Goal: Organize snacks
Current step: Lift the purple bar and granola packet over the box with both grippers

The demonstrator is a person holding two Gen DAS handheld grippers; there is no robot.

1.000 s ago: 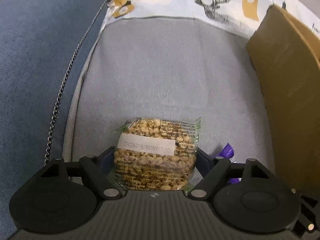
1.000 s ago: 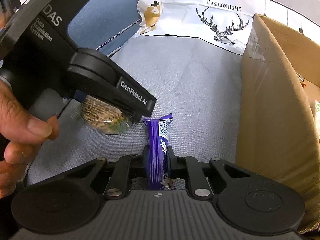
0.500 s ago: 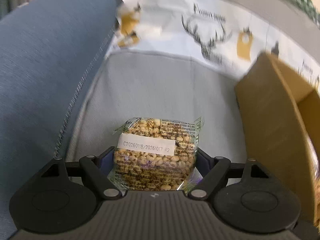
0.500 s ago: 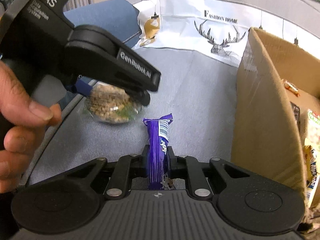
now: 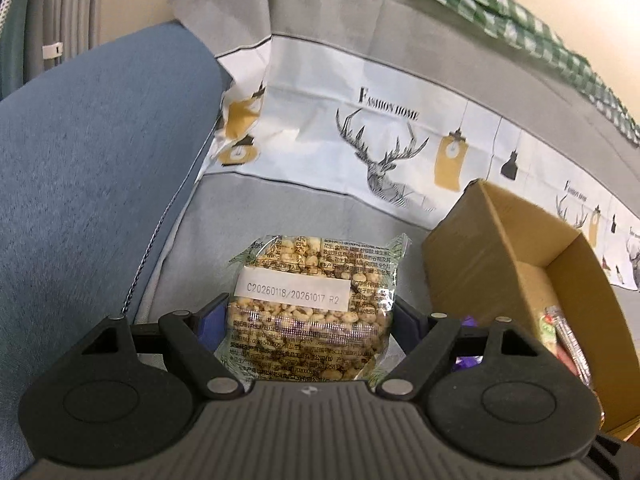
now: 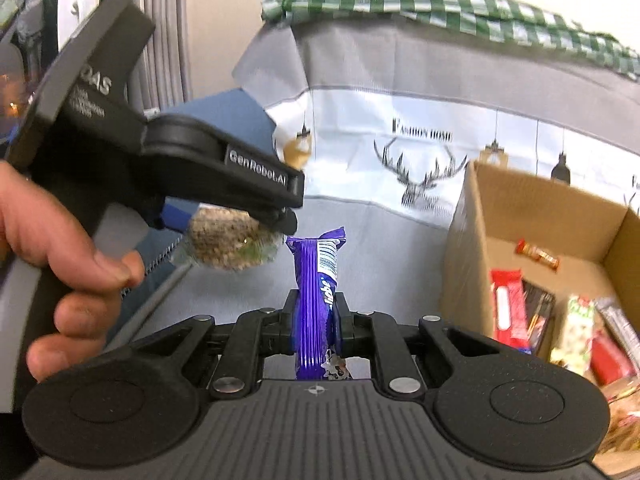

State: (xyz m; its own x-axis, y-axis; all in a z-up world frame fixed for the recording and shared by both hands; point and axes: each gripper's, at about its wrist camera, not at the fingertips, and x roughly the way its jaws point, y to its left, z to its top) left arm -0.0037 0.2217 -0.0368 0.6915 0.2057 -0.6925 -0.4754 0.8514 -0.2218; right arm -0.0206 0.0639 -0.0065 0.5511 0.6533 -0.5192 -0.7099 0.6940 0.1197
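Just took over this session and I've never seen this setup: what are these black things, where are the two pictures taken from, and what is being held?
They are two hand-held clamps, each with a camera looking along its fingers. The left view shows the left gripper shut on a clear packet of puffed grain. The right view shows the right gripper shut on a purple candy bar, with the person's hand working the left one beside it. Below is a grey sofa seat; to the right stands an open cardboard box with snacks already inside.
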